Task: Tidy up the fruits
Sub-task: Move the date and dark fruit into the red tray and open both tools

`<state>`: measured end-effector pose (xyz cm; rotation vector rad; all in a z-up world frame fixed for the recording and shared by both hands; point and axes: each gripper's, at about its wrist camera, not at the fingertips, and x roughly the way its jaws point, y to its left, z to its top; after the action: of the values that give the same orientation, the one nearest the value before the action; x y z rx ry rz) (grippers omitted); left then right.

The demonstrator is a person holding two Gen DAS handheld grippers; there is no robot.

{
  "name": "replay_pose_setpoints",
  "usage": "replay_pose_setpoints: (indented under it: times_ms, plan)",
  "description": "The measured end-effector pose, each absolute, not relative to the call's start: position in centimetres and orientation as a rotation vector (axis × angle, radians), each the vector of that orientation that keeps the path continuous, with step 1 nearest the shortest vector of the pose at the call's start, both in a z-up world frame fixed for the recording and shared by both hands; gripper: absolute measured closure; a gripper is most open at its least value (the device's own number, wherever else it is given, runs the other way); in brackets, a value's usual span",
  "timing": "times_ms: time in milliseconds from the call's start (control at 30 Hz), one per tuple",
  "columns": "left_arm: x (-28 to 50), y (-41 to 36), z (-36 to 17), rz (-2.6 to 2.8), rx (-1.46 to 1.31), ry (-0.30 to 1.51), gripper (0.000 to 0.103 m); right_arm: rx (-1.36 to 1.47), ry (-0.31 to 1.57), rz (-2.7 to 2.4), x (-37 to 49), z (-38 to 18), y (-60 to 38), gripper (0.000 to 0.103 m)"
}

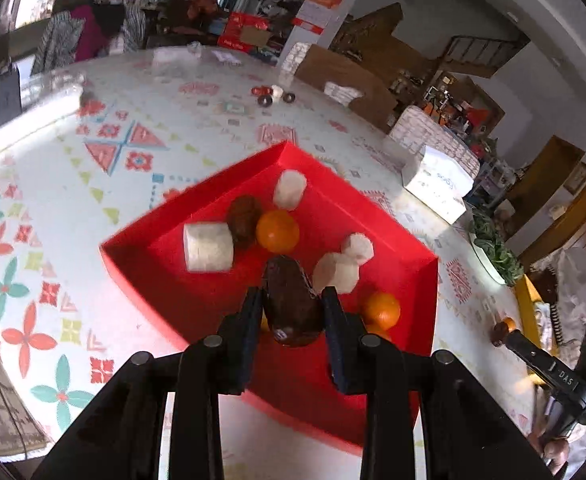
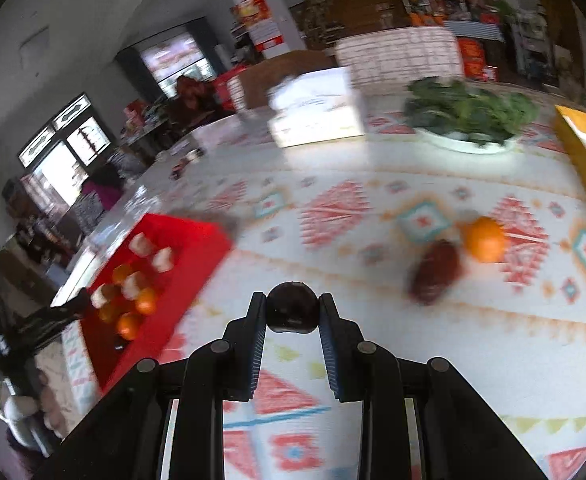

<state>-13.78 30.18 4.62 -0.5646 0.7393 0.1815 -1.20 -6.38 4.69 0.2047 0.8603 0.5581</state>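
Left tool (image 1: 293, 300) clamped on a dark brown fruit (image 1: 293, 304) above the red tray (image 1: 425, 280). Right tool (image 2: 292, 308) clamped on a dark round fruit (image 2: 292, 312) over the counter (image 2: 373, 340).

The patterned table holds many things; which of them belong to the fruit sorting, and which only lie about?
Part of the job:
- red tray, holding oranges and white pieces
- dark fruit gripped by the left gripper
- dark round fruit gripped by the right gripper
- loose orange and brown fruit on the table

Lying about:
- plate of greens
- white box
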Motion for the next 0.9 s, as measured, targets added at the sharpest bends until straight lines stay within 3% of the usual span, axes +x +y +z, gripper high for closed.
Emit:
replay_pose_setpoints:
  times_ms: [367, 467, 567, 900]
  plan:
    - [-13.2, 29.5, 2.8, 0.104, -0.566, 0.771, 0.074, 0.06, 0.88, 0.733, -3.9, 6.1, 5.6, 0.074]
    - [-13.1, 29.5, 2.8, 0.092, -0.568, 0.762, 0.068, 0.039, 0.888, 0.768, -4.0, 6.2, 8.1, 0.074]
    - [-13.5, 29.9, 2.9, 0.086, -0.592, 0.749, 0.054, 0.025, 0.901, 0.784, -3.6, 6.1, 10.1, 0.074]
    - [-16.3, 33.0, 4.5, 0.106, -0.671, 0.652, 0.046, -0.04, 0.954, 0.746, -0.9, 4.4, 15.0, 0.073]
